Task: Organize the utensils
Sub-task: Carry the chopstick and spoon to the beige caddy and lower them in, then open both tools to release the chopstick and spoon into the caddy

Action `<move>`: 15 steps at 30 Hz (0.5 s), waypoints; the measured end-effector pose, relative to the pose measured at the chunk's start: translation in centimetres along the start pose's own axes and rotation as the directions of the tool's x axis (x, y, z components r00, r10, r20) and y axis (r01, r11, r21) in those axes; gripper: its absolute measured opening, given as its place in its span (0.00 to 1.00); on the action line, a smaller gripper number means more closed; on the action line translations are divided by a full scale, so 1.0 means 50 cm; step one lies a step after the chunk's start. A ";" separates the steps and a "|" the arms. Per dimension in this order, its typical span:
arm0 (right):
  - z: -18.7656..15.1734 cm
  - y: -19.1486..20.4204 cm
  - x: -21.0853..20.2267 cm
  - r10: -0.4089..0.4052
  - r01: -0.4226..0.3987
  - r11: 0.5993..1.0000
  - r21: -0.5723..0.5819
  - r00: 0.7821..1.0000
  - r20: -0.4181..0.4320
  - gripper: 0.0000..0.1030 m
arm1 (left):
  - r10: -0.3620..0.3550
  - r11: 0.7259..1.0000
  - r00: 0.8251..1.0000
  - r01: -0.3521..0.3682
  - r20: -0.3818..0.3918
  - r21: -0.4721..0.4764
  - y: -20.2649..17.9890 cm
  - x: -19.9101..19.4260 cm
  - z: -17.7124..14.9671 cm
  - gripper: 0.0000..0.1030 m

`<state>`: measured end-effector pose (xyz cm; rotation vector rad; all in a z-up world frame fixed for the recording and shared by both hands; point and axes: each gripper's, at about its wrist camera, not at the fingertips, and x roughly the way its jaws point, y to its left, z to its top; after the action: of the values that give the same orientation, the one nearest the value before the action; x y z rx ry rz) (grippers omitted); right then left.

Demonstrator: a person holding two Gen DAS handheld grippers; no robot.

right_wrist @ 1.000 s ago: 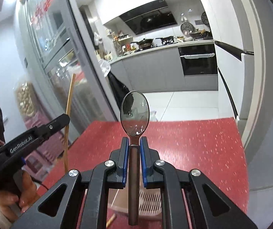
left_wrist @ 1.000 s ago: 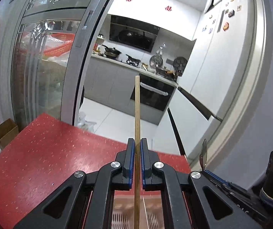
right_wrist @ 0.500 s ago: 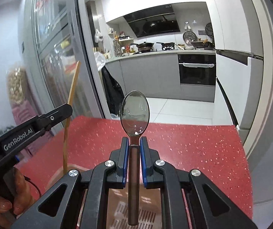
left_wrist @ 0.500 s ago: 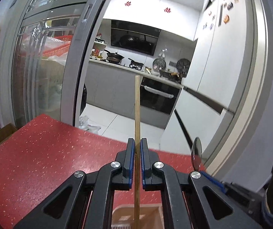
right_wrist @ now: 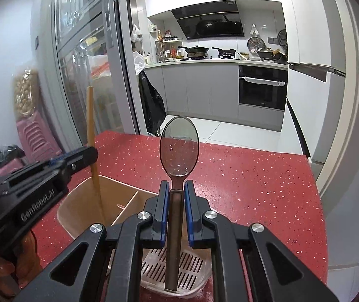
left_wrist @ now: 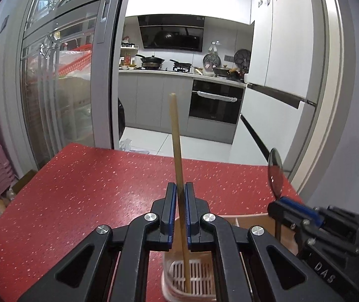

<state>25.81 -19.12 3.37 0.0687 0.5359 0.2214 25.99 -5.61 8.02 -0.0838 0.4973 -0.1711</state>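
Two utensils hang over a pale pink plastic holder with a slotted base (right_wrist: 177, 264) on the speckled red tabletop (left_wrist: 84, 191), neither yet let go. Directly below its blue-padded tips, the left gripper (left_wrist: 179, 198) pinches a slim, straight wooden chopstick (left_wrist: 175, 138), its lower end already down inside one compartment. Beside it, the right gripper (right_wrist: 177, 201) clamps the dark handle of a glossy, oval-bowled metal spoon (right_wrist: 179, 148), handle end low over the slotted base of the neighbouring compartment. Releasing both appears to be what remains. Beyond the tips stretches a grey-cabineted kitchen (left_wrist: 204, 95).
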 end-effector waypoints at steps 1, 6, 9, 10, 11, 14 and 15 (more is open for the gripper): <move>0.003 0.000 0.000 0.003 -0.003 1.000 0.000 1.000 -0.005 0.13 | 0.002 1.000 1.000 -0.002 -0.003 -0.004 0.001 -0.003 0.001 0.31; 0.004 0.005 0.001 0.021 -0.021 1.000 0.011 0.999 -0.037 0.32 | -0.009 1.000 1.000 0.009 -0.017 -0.017 0.008 -0.021 0.008 0.31; 0.008 0.001 -0.007 0.036 -0.035 0.999 0.034 0.999 -0.032 0.50 | -0.009 1.000 1.000 0.008 -0.012 -0.010 0.006 -0.035 0.008 0.31; 0.010 -0.001 -0.011 0.033 -0.032 0.999 0.038 0.999 -0.032 0.50 | -0.004 1.000 1.000 0.004 -0.017 -0.005 0.004 -0.039 0.008 0.31; 0.011 -0.001 -0.016 0.031 -0.030 0.999 0.042 0.999 -0.033 0.50 | -0.002 1.000 1.000 0.002 -0.022 -0.004 0.005 -0.042 0.009 0.31; 0.013 -0.002 -0.044 0.042 -0.041 0.997 0.059 0.999 -0.025 0.53 | -0.006 1.000 1.000 0.006 -0.030 -0.002 0.006 -0.066 0.008 0.31; 0.012 -0.001 -0.054 0.043 -0.041 0.997 0.061 0.999 -0.023 0.55 | -0.003 1.000 1.000 0.003 -0.031 0.003 0.006 -0.075 0.007 0.31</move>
<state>23.88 -19.76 5.21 0.1364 0.5658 0.2474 22.95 -4.61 10.01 -0.0795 0.5276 -0.1765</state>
